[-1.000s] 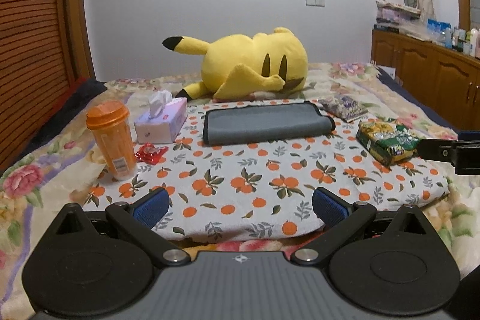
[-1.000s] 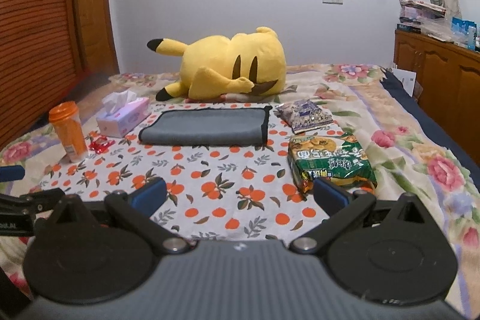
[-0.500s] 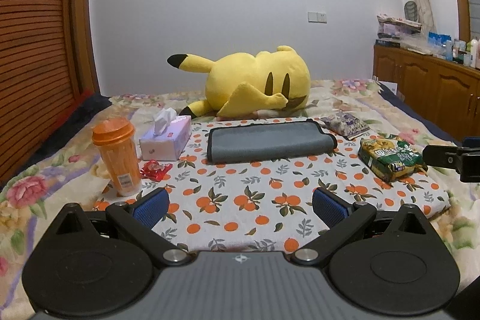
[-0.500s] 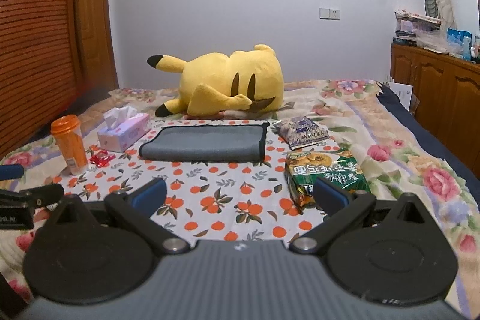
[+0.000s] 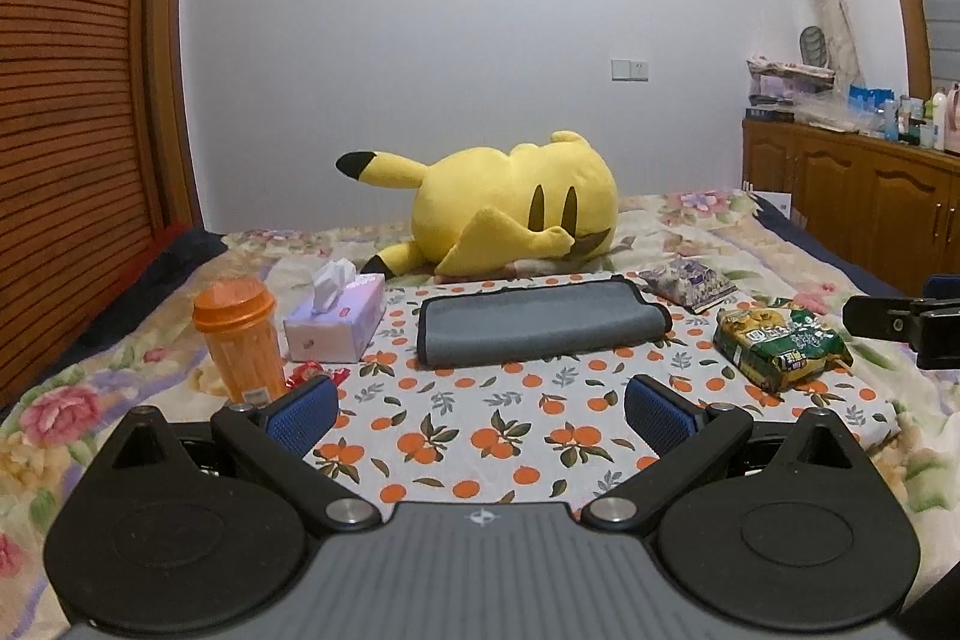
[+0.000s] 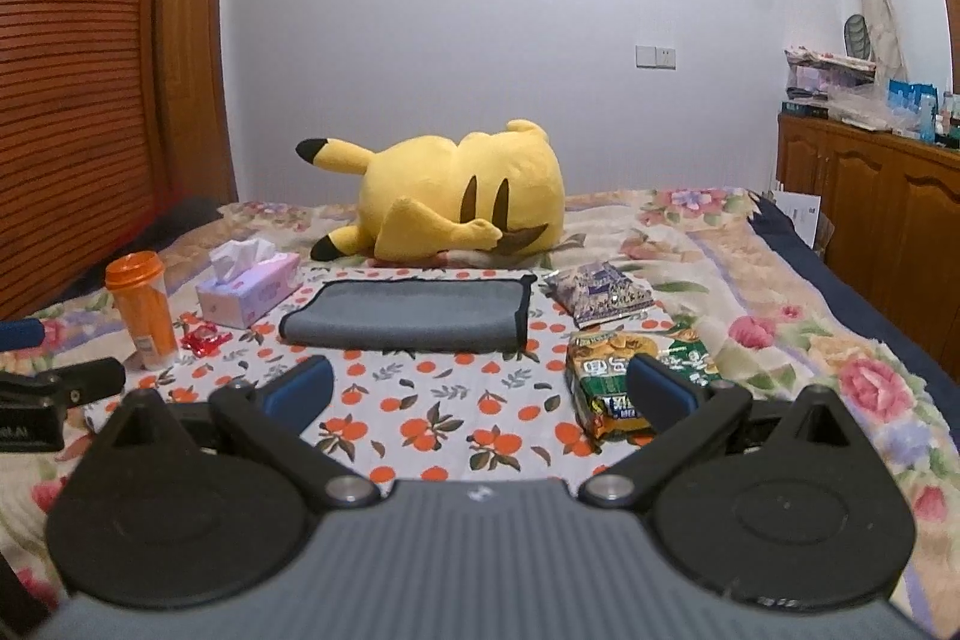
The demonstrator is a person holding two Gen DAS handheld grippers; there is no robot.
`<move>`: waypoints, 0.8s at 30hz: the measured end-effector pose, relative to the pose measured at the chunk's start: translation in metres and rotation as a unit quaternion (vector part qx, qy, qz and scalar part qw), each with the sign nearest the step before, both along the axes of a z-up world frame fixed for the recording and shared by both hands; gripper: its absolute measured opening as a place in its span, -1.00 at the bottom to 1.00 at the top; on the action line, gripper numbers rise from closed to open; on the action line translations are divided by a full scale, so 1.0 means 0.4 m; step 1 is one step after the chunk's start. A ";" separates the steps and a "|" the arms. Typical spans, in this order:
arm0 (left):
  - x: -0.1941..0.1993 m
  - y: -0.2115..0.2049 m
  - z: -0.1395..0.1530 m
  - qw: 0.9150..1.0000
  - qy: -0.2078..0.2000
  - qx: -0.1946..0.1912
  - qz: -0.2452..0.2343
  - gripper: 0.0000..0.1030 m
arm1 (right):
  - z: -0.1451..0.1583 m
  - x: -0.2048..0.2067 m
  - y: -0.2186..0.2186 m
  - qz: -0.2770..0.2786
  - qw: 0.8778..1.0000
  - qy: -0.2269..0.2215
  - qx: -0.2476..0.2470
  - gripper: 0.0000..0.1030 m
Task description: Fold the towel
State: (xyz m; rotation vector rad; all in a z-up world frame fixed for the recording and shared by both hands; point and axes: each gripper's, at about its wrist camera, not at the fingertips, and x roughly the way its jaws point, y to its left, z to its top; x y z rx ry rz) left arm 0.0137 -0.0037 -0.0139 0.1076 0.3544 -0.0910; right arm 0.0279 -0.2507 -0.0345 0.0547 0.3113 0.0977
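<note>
Towel (image 5: 540, 322), grey with a dark border, lies flat on an orange-patterned cloth (image 5: 480, 424) spread over a bed, straight ahead of both claws and well beyond their tips. Its long axis runs crosswise, left to right. It looks already doubled over, though from this low angle the layers are hard to tell. Left claw (image 5: 480, 406) has its blue pads wide apart, holding nothing, and faces the towel's middle. Right claw (image 6: 480, 385) is also spread and bare; from it the towel sits ahead and slightly left, with its bordered right end nearest. Neither claw is clearly closer. Orange cup (image 5: 240, 334) and tissue box (image 5: 336, 319) stand ahead-left of the left claw; a green snack bag (image 6: 636, 376) lies just past the right claw's right pad. Yellow plush toy (image 5: 510, 214) rests behind the towel.
</note>
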 end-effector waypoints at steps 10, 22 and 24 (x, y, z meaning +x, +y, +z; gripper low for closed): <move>-0.003 -0.002 0.002 1.000 -0.006 0.003 -0.001 1.00 | 0.004 -0.007 -0.001 -0.003 1.000 -0.014 -0.002 1.00; -0.003 -0.002 0.001 1.000 -0.006 0.003 -0.001 1.00 | 0.005 -0.006 -0.004 -0.003 1.000 -0.014 -0.001 1.00; -0.003 -0.002 0.001 1.000 -0.006 0.002 -0.001 1.00 | 0.005 -0.007 -0.004 -0.003 1.000 -0.014 -0.001 1.00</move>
